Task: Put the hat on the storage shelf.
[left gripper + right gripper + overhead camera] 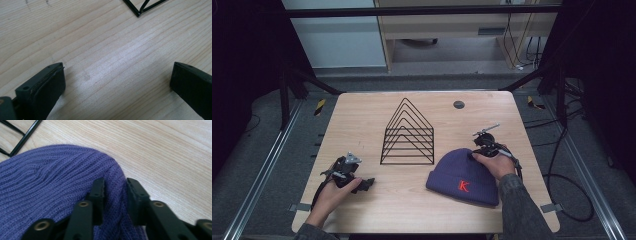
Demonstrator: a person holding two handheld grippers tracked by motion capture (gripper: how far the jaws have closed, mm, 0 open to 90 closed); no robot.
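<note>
One step is done: your right hand-held gripper (115, 192) has pinched a fold at the edge of the purple hat (464, 176), which lies on the desk (362, 115) beside the wire rack (408, 134). Lifting remains; your left hand-held gripper (117, 82) rests wide open, empty.

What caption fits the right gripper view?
Right gripper pinching a fold of the purple beanie on the wooden table.
</note>
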